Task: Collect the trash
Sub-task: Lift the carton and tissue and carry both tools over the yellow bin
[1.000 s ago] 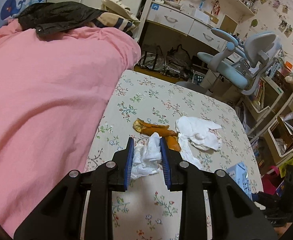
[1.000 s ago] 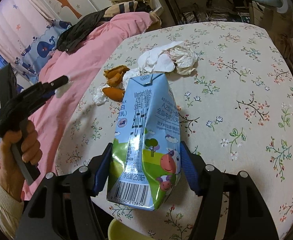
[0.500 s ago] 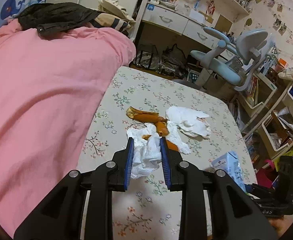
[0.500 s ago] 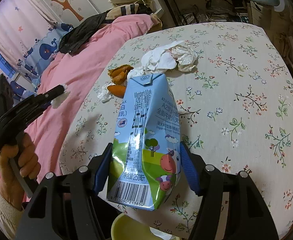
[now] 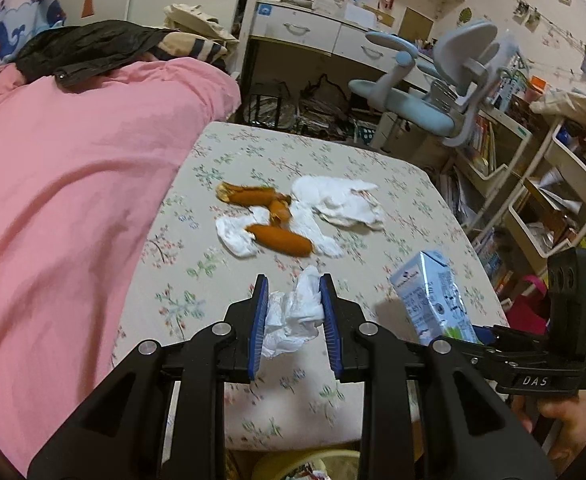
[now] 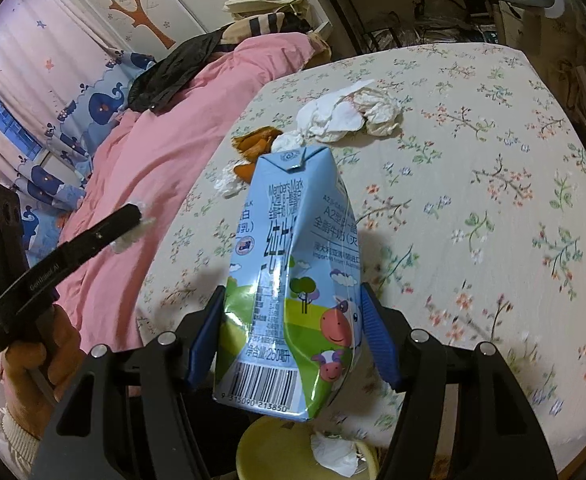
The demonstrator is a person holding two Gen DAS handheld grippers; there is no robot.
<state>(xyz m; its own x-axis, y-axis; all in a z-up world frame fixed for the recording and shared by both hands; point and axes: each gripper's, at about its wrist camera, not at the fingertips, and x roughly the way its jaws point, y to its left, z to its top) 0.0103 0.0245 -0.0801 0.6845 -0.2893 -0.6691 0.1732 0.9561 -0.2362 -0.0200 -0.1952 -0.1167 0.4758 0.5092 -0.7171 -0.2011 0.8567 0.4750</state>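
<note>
Floral table (image 5: 253, 384) edge hides most of yellow bin (image 6: 269, 448); contents unclear.

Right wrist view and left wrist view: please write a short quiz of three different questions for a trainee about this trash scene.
1. True or false: the right gripper holds the light blue milk carton with a cartoon cow.
2. What is clamped in the left gripper? A) orange peel B) crumpled white tissue C) book
3. Fill in: below the table edge stands a pale yellow ____.

Key:
1. True
2. B, the crumpled white tissue; the orange peel pieces lie on the floral tablecloth.
3. bin
</note>
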